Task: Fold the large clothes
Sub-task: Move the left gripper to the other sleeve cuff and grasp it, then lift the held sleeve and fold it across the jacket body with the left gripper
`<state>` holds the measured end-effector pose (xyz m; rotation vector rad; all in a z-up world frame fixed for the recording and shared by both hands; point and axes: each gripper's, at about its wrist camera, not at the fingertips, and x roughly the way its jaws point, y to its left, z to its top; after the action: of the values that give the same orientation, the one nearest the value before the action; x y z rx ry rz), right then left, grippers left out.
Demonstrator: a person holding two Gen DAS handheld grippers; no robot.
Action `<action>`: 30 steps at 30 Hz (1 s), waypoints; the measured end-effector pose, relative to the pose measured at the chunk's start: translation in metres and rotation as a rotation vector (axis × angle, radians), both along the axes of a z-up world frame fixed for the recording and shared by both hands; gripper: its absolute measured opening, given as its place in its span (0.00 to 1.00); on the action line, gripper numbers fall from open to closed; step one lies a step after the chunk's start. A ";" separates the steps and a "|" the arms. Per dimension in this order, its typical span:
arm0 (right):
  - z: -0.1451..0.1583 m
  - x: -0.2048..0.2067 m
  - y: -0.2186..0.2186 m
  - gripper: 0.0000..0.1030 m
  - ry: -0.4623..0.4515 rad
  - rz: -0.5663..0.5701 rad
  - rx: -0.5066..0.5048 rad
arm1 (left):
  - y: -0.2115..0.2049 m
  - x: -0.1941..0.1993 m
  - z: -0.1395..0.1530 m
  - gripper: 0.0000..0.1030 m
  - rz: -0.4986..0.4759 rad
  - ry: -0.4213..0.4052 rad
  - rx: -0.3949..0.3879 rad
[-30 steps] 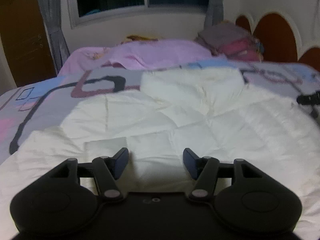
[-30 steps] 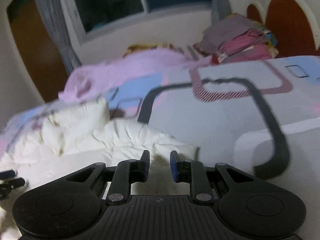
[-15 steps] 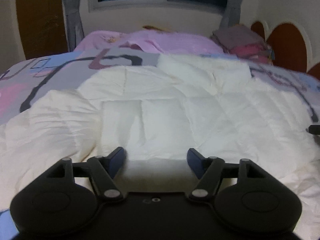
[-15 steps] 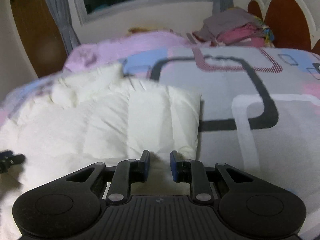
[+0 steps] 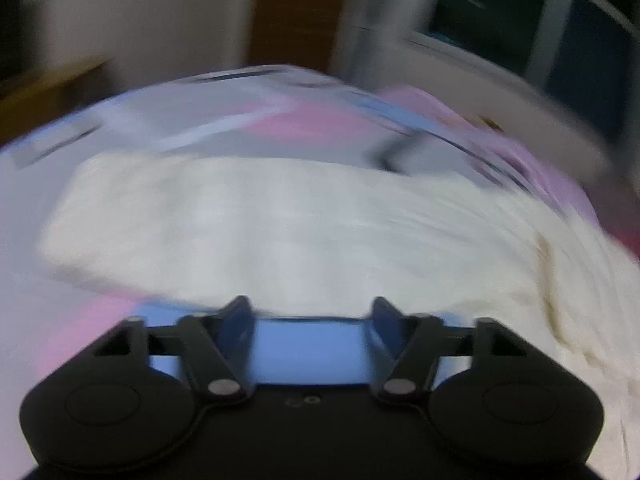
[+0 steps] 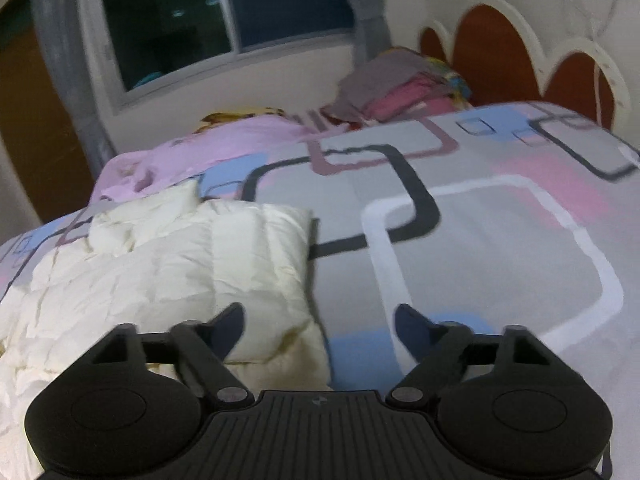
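Note:
A cream quilted puffer garment (image 6: 168, 264) lies spread on the bed; in the blurred left wrist view it (image 5: 280, 224) fills the middle, with one sleeve stretching left. My left gripper (image 5: 312, 320) is open and empty, just short of the garment's near edge, over the bedspread. My right gripper (image 6: 320, 320) is open and empty, its left finger over the garment's right edge and its right finger over bare bedspread.
The bedspread (image 6: 480, 216) is grey with pink, blue and dark outlined shapes. A pink sheet (image 6: 224, 140) and a stack of folded clothes (image 6: 400, 88) lie at the far side. A window (image 6: 224, 20) and a red-and-white headboard (image 6: 500, 52) stand behind.
My right gripper has opened and let go of the garment's right edge, which now lies flat. My left gripper has swung left and back off the garment, still open.

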<state>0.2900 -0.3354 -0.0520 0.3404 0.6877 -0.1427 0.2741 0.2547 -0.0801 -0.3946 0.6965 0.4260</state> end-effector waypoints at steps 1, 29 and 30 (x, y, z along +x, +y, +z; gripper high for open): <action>0.000 0.000 0.000 0.76 0.004 -0.004 0.006 | 0.018 -0.011 -0.003 0.57 0.063 -0.014 -0.047; 0.016 0.025 0.027 0.76 -0.015 -0.077 0.039 | -0.017 0.084 0.069 0.08 -0.238 -0.317 -0.114; 0.016 0.025 0.024 0.76 -0.017 -0.078 0.042 | -0.038 0.092 0.074 0.08 -0.294 -0.321 -0.104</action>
<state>0.3153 -0.3111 -0.0360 0.4090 0.6613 -0.1995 0.3658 0.2172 -0.0063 -0.4390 0.4540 0.0450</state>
